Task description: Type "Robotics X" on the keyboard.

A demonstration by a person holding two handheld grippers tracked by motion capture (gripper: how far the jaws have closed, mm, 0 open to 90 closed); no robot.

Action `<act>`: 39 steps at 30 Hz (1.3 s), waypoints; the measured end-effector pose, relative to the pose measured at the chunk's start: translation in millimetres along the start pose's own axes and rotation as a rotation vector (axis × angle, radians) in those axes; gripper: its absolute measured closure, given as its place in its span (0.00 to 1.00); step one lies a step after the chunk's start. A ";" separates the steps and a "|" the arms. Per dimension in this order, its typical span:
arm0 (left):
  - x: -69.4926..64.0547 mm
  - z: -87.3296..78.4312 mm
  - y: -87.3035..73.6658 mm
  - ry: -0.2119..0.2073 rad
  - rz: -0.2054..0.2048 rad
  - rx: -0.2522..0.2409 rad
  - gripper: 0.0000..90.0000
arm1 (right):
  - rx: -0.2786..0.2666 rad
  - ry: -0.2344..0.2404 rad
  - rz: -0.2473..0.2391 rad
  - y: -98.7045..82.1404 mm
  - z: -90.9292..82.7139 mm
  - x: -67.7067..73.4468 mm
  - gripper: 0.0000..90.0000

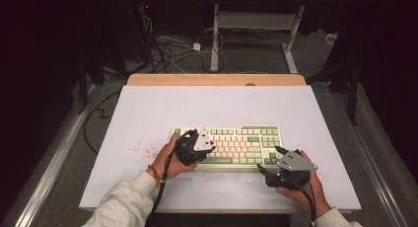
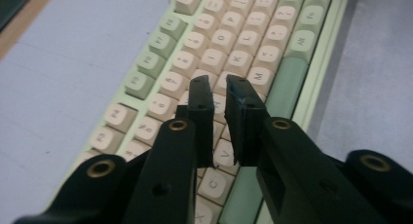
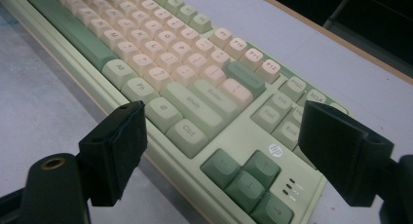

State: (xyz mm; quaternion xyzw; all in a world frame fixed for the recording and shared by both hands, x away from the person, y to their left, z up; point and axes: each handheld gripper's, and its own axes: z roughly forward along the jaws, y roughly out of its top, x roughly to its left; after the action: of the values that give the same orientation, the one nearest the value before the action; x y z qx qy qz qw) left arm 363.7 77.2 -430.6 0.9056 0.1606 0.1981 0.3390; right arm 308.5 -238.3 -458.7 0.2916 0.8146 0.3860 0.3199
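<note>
A pale green keyboard [image 1: 241, 138] with cream and green keys lies across the near middle of the white table. My left gripper [image 1: 212, 148] hovers over the keyboard's left half; in the left gripper view its fingertips [image 2: 218, 85] stand a narrow gap apart above the letter keys [image 2: 234, 48], with nothing between them. My right gripper [image 1: 270, 159] is at the keyboard's near right corner. In the right gripper view its jaws [image 3: 221, 119] are spread wide on either side of the arrow keys [image 3: 248, 177], and the keyboard [image 3: 160, 53] runs away to the upper left.
Pink specks [image 1: 135, 149] dot the white table top [image 1: 212, 106] left of the keyboard. A wooden strip [image 1: 217, 79] runs along the table's far edge. Beyond it, cables [image 1: 167, 49] lie on the floor beside a desk frame [image 1: 215, 39].
</note>
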 end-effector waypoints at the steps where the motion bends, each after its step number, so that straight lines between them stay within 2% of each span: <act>1: 0.2 -1.6 -0.7 0.007 0.002 -0.011 0.83 | 0.002 0.000 0.000 0.2 -0.1 0.4 0.21; 3: 1.6 -6.4 -2.4 0.036 -0.001 -0.029 0.79 | 0.002 0.003 -0.006 0.4 -0.1 0.7 0.21; 5: 2.6 -11.0 -4.6 0.045 0.002 -0.049 0.71 | 0.000 0.004 -0.005 0.4 -0.1 0.7 0.21; 7: 2.7 -15.0 -6.7 0.056 -0.002 -0.068 0.68 | -0.001 -0.001 -0.001 0.6 -0.6 0.4 0.21; 10: 0.3 -19.9 -11.1 0.098 0.025 -0.080 0.56 | -0.005 -0.006 0.001 0.6 -1.0 -0.3 0.21; 12: 0.2 -22.4 -14.3 0.097 0.016 -0.091 0.49 | -0.006 -0.006 0.002 0.7 -1.7 -0.7 0.21; 14: -0.1 -24.9 -18.3 0.120 0.004 -0.100 0.40 | -0.007 -0.007 0.001 0.8 -1.8 -0.8 0.21; 16: 0.5 -27.0 -21.9 0.125 -0.001 -0.101 0.33 | -0.007 -0.005 0.004 0.7 -1.6 -0.9 0.21; 19: 2.2 -29.7 -27.1 0.137 -0.024 -0.109 0.26 | -0.004 -0.002 0.001 0.7 -1.6 -0.8 0.21; 27: 3.7 -40.7 -40.5 0.187 -0.012 -0.112 0.24 | -0.008 -0.005 0.003 1.0 -2.5 -0.9 0.21; 31: 4.6 -46.2 -49.6 0.219 -0.017 -0.107 0.23 | -0.006 -0.004 0.004 1.1 -2.3 -0.8 0.21; 39: 6.7 -53.3 -67.6 0.249 -0.043 -0.088 0.22 | -0.005 -0.002 0.006 0.9 -1.7 -1.1 0.21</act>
State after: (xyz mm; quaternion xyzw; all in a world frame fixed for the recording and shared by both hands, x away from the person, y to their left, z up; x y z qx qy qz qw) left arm 334.1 158.0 -437.9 0.8546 0.2121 0.3086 0.3599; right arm 308.1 -239.3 -456.7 0.2936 0.8126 0.3886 0.3202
